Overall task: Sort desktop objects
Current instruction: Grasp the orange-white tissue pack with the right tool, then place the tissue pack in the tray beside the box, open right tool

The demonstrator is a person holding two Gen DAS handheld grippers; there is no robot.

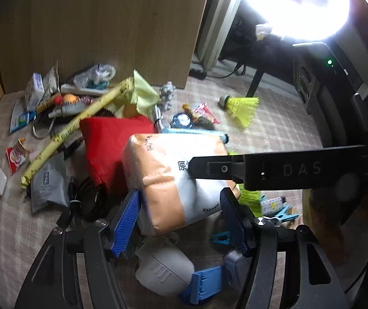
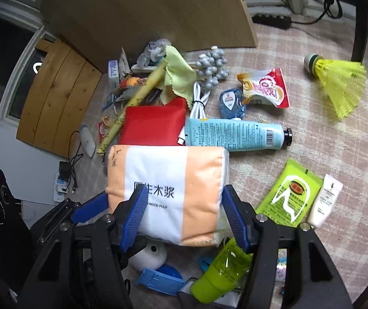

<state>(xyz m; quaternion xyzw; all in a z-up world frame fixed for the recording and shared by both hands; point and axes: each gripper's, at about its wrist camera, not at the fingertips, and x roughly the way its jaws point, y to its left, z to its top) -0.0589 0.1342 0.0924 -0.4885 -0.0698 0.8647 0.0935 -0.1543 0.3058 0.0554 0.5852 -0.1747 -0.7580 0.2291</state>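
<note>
Left wrist view: closest in, a white round thing [image 1: 163,275] and a blue clip [image 1: 204,285] lie under the left gripper [image 1: 178,195]. Its two blue pads press on the sides of the tissue pack [image 1: 173,154], so it holds the pack. The orange and white pack sits in the middle of the checked mat [image 1: 274,128], on top of other things.

From the right wrist view, the right gripper [image 2: 185,190] is spread wide over the same pack. One pad is in front of the pack and the other is at its right side. I cannot see it squeeze. A green tube [image 2: 220,275] lies just under this gripper.

A black cable [image 1: 88,198] and a gray packet [image 1: 47,185] lie left of the pack. To its right are a green packet [image 2: 289,193] and a small white tube [image 2: 325,200], touching each other.

Right behind the pack are a red pouch [image 1: 114,141] and a long blue tube [image 2: 235,135]. The pack hides part of the pouch. A long yellow stick [image 1: 75,126] leans across the pile.

Farther back are silver beads [image 2: 212,67] and a red and white sachet [image 2: 263,90]. A yellow shuttlecock [image 2: 338,82] lies alone near the far right corner of the mat. A wooden board [image 1: 93,25] stands at the far edge.
</note>
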